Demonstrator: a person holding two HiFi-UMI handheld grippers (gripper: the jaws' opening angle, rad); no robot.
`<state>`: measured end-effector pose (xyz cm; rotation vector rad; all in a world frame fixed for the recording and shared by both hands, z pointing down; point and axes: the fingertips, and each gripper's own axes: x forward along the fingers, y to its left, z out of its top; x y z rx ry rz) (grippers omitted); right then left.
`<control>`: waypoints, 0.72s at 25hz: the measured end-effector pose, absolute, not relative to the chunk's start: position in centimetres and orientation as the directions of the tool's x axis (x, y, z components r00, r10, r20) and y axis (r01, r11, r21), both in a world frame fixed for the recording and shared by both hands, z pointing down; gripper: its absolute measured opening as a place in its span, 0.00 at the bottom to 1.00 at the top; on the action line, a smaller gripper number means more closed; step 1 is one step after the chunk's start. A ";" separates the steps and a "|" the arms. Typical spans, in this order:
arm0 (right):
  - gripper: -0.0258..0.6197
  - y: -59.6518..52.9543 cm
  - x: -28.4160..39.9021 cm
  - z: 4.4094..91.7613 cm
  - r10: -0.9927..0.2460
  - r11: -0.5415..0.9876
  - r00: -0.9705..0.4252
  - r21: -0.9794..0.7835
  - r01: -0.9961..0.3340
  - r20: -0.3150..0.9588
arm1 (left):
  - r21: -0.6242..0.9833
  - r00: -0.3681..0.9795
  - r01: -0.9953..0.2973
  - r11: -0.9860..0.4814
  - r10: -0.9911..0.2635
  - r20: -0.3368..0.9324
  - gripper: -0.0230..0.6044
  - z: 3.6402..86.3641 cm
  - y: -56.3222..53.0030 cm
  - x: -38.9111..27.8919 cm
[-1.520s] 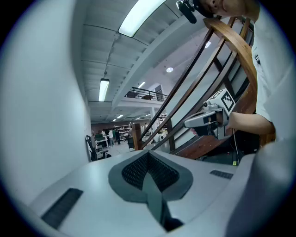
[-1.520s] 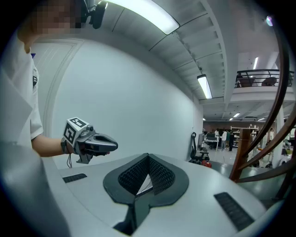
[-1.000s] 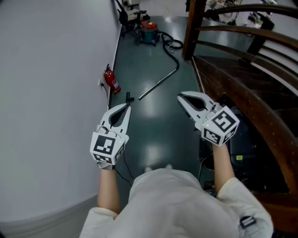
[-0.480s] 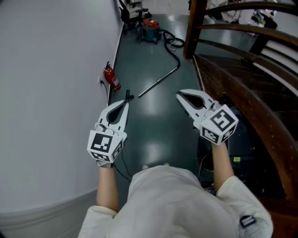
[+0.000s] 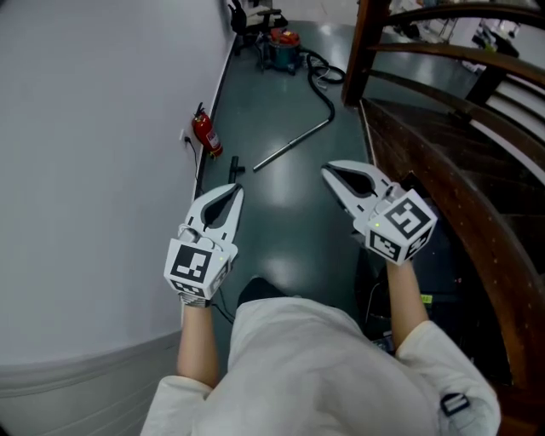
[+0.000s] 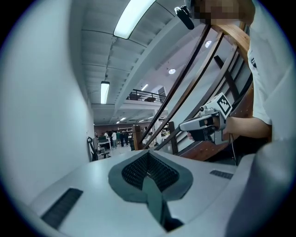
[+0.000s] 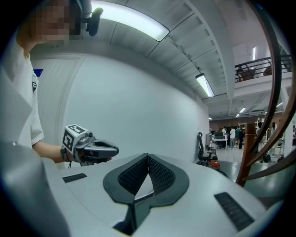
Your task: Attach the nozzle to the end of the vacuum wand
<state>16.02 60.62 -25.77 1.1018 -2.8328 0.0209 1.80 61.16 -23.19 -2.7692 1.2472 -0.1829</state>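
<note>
In the head view, the metal vacuum wand (image 5: pixel 289 145) lies slantwise on the dark green floor ahead. Its black hose (image 5: pixel 328 92) runs back to the vacuum canister (image 5: pixel 279 47). A small black nozzle (image 5: pixel 235 165) lies on the floor just off the wand's near end, close to the wall. My left gripper (image 5: pixel 232 193) is held level in the air, short of the nozzle, shut and empty. My right gripper (image 5: pixel 329 174) is also shut and empty, level with the left one. The left gripper view (image 6: pixel 148 155) and the right gripper view (image 7: pixel 148 157) both show closed pads with nothing between them.
A red fire extinguisher (image 5: pixel 204 132) stands against the white wall (image 5: pixel 94 170) on the left. A wooden stair railing (image 5: pixel 443 162) and post (image 5: pixel 364 43) line the right side. Office chairs (image 5: pixel 251 15) stand by the canister. People stand far down the hall (image 7: pixel 231 136).
Both grippers have kept shut and moved forward a little with the person. The wand, nozzle and extinguisher sit slightly higher in the head view, and a dark foot now shows below.
</note>
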 end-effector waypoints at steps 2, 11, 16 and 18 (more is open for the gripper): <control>0.08 60.4 16.1 -25.8 -0.665 0.745 -0.740 0.026 -0.666 0.097 | -0.140 0.655 -0.740 -0.658 -0.752 0.069 0.04 -23.3 61.0 1.9; 0.08 56.5 16.0 -25.7 -0.666 0.744 -0.741 -0.003 -0.669 0.079 | -0.134 0.658 -0.738 -0.661 -0.749 0.074 0.04 -21.9 56.6 1.3; 0.08 51.1 15.5 -25.2 -0.677 0.733 -0.730 0.007 -0.680 0.094 | -0.122 0.666 -0.732 -0.671 -0.741 0.078 0.03 -21.1 50.6 0.1; 0.08 48.4 15.1 -25.0 -0.677 0.733 -0.730 0.004 -0.680 0.094 | -0.136 0.668 -0.727 -0.673 -0.739 0.086 0.03 -20.6 47.7 -0.3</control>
